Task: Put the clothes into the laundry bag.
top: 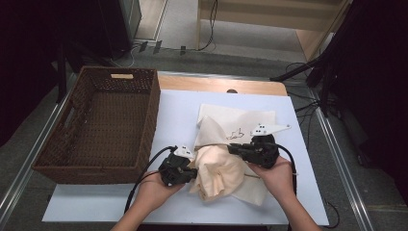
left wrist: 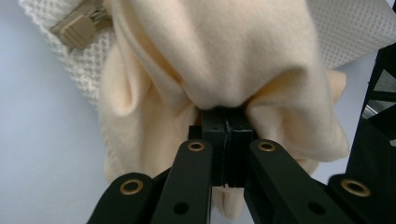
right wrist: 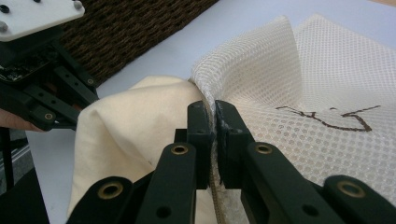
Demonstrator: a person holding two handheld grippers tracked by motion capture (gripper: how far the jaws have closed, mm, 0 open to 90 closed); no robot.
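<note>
No readable words or numbers anywhere; the mesh bag (right wrist: 327, 93) bears a brown stitched mark (right wrist: 329, 116), its shape not legible as text.

Your soft cloth (top: 219, 168) in the lower middle of the high view is a pale peach-cream, all one colour with no pattern. The mesh bag (top: 238, 126) above it is creamy white and covered with tiny round holes, like a net. It has a dark brown squiggly drawing (right wrist: 329, 119) at the right of the right gripper view, and a beige zip tab (left wrist: 74, 29) at the upper left of the left gripper view. Your basket (top: 103, 127) on the left is dark brown with a woven look. The sheet (top: 178, 113) under it all is pale blue-white. Both grippers, left (top: 192, 169) and right (top: 231, 147), are black with little gold rings.
</note>
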